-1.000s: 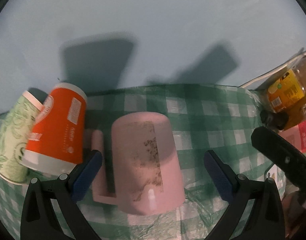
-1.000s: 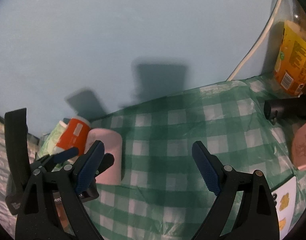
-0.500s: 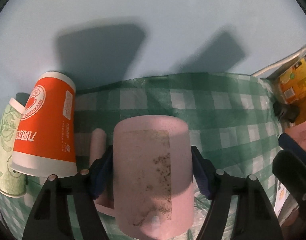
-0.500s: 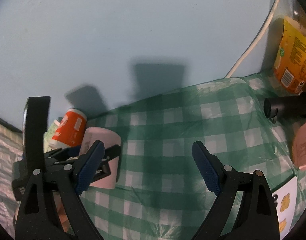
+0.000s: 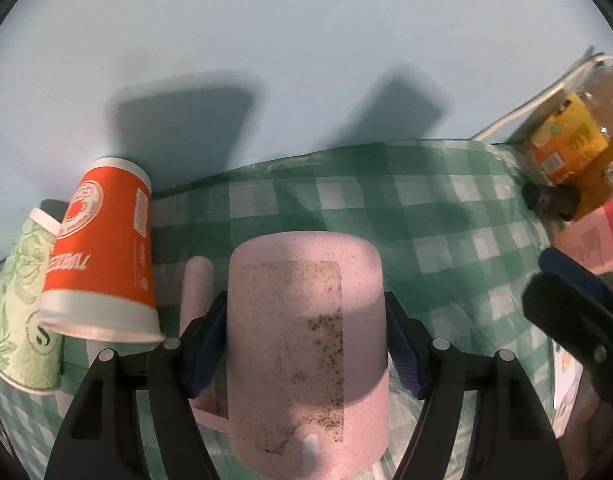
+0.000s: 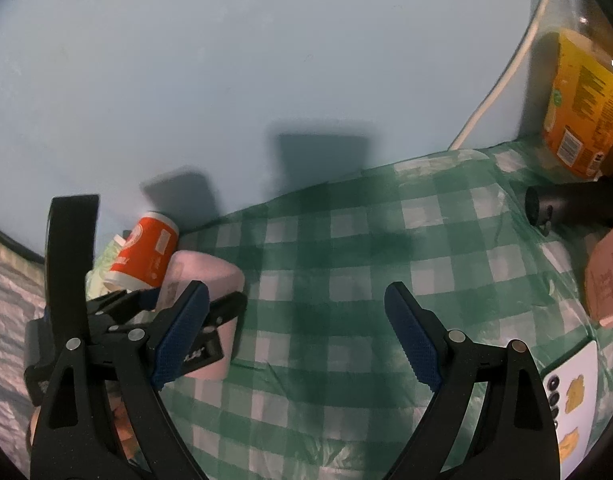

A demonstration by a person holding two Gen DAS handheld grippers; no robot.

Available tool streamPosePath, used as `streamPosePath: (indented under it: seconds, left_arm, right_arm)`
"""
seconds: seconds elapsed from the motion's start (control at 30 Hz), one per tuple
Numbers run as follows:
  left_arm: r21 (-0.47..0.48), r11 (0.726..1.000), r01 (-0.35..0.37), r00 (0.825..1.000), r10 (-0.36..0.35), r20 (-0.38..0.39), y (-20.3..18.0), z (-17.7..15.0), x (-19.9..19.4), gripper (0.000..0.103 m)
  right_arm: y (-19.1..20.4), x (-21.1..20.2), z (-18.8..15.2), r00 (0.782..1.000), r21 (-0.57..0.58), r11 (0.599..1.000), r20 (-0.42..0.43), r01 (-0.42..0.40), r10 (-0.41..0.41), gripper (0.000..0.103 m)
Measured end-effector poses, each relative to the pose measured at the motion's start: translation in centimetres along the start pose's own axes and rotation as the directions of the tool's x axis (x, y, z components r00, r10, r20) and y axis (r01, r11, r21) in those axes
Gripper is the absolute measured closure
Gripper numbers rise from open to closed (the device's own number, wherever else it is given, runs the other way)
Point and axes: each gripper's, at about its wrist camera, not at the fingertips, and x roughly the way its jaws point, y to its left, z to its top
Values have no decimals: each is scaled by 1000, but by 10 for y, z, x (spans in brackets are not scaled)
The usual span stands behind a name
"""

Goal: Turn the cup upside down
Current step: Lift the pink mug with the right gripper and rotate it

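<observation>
A pink mug with a worn dark patch stands upside down on the green checked cloth, handle to its left. My left gripper is shut on its body, blue pads pressed on both sides. In the right wrist view the pink mug shows at the left with the left gripper around it. My right gripper is open and empty above the middle of the cloth, to the right of the mug.
An orange paper cup and a green patterned cup stand upside down left of the mug. An orange bottle, a black cylinder and a pink box sit at the right. The pale wall is close behind.
My left gripper moved forward around the mug and closed on it. My right gripper stayed open and almost still.
</observation>
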Motion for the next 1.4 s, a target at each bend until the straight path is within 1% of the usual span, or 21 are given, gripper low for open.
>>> streamPosePath:
  seconds: [0.17,0.27,0.4,0.6,0.77,0.87,0.97,1.13,1.4]
  left_arm:
    - [34,999,32,999,-34,41,-7,-14,-29,30]
    - [50,997,50,997,-53,59,-13,-27,-46,30]
    - [67,995,70,995,-74,70,-19,-51,-66,30]
    - [55,994,93,991,-98,86,-6,-92,-90,29]
    - [11,998,65,993,-66,99,15,-124,-93,30]
    - [-23,997,73,994,-71,85,30,-139,-89,30]
    - [-54,996,66,996,-62,68,40,-149,-81,30]
    - [-82,995,57,998,-54,45,51,-159,-70,30]
    - [-93,993,66,997,-63,36,53,-163,-58,29]
  right_arm:
    - [3,-14,-7,1000,-9,1000,23,-14,14,14]
    - [9,-22,-15,999,-20,999,31,-37,38,14]
    - [20,-34,-28,996,-47,996,36,-74,75,14]
    - [39,-42,-49,991,-85,989,36,-123,127,14]
    - [57,-37,-69,987,-124,980,9,-157,159,14]
    - [65,-27,-81,984,-133,975,-26,-178,176,14]
    - [74,-15,-92,982,-143,972,-61,-188,181,14]
    - [86,-3,-105,978,-165,967,-102,-196,181,14]
    - [95,4,-112,976,-168,965,-126,-200,180,14]
